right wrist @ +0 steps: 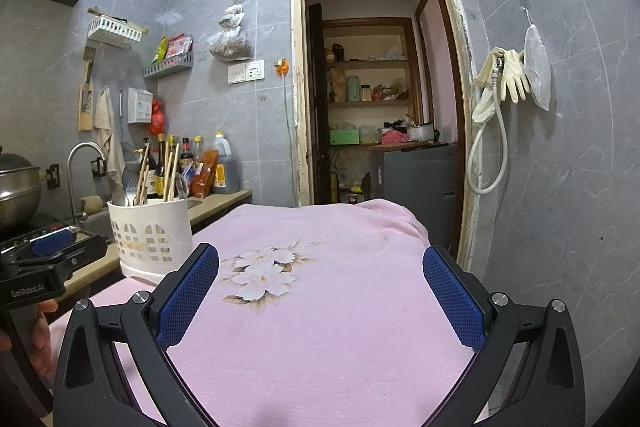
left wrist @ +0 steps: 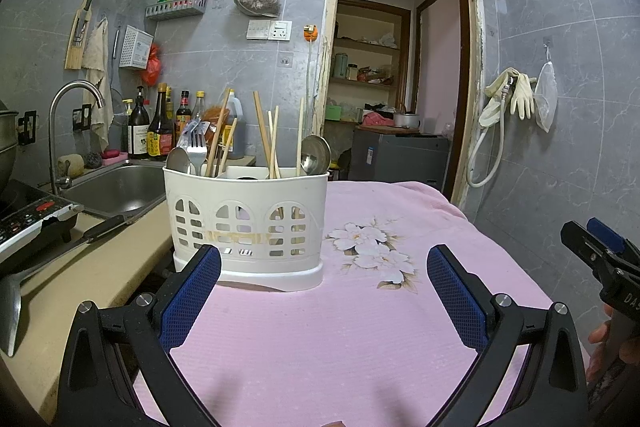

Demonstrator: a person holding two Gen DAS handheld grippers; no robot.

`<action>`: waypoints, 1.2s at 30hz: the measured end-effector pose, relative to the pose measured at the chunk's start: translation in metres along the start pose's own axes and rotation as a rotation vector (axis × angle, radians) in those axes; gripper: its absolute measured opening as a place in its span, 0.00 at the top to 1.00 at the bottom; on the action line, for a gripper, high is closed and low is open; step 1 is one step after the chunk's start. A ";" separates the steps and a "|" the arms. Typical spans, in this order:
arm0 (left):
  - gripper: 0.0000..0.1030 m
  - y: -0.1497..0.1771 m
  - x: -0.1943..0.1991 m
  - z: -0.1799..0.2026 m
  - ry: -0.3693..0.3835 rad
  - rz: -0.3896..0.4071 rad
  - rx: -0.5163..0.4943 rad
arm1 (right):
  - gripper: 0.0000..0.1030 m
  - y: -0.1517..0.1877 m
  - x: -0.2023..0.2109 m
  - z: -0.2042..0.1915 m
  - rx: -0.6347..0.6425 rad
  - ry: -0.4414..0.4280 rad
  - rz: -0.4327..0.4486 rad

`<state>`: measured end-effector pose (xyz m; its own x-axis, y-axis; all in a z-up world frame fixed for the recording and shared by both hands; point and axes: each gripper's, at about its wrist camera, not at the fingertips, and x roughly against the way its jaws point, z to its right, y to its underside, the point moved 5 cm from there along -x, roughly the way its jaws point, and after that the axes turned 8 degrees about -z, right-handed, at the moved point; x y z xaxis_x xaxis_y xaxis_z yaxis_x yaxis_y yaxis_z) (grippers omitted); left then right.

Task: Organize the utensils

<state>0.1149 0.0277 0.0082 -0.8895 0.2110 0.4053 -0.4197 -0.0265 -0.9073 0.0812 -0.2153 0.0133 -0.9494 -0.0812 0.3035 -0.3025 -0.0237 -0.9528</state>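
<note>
Pink floral cloth [left wrist: 320,327] is covering the table | white caddy [left wrist: 248,223] is holding chopsticks [left wrist: 262,131], spoons, fork | left gripper [left wrist: 324,291] and right gripper [right wrist: 320,291] are hovering, fingers apart, holding nothing.

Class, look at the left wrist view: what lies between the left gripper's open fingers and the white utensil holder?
Only bare pink cloth. In the left wrist view nothing lies between the left gripper and the white utensil holder; its flower print sits off to the right.

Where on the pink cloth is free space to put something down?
Bare cloth lies right of and in front of the flower print. It is crowded at the left edge: white utensil holder with chopsticks, beside the sink.
</note>
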 end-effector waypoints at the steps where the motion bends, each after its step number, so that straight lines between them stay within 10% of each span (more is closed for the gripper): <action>1: 0.02 0.000 0.000 0.000 0.000 0.000 0.000 | 0.00 0.000 0.000 0.000 0.000 0.000 -0.001; 36: 0.02 0.004 0.002 0.003 0.015 -0.003 0.028 | 0.00 0.006 0.002 -0.014 -0.001 -0.011 -0.013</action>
<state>0.1106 0.0255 0.0057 -0.8854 0.2257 0.4063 -0.4276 -0.0533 -0.9024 0.0766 -0.2016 0.0079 -0.9446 -0.0915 0.3153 -0.3145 -0.0241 -0.9490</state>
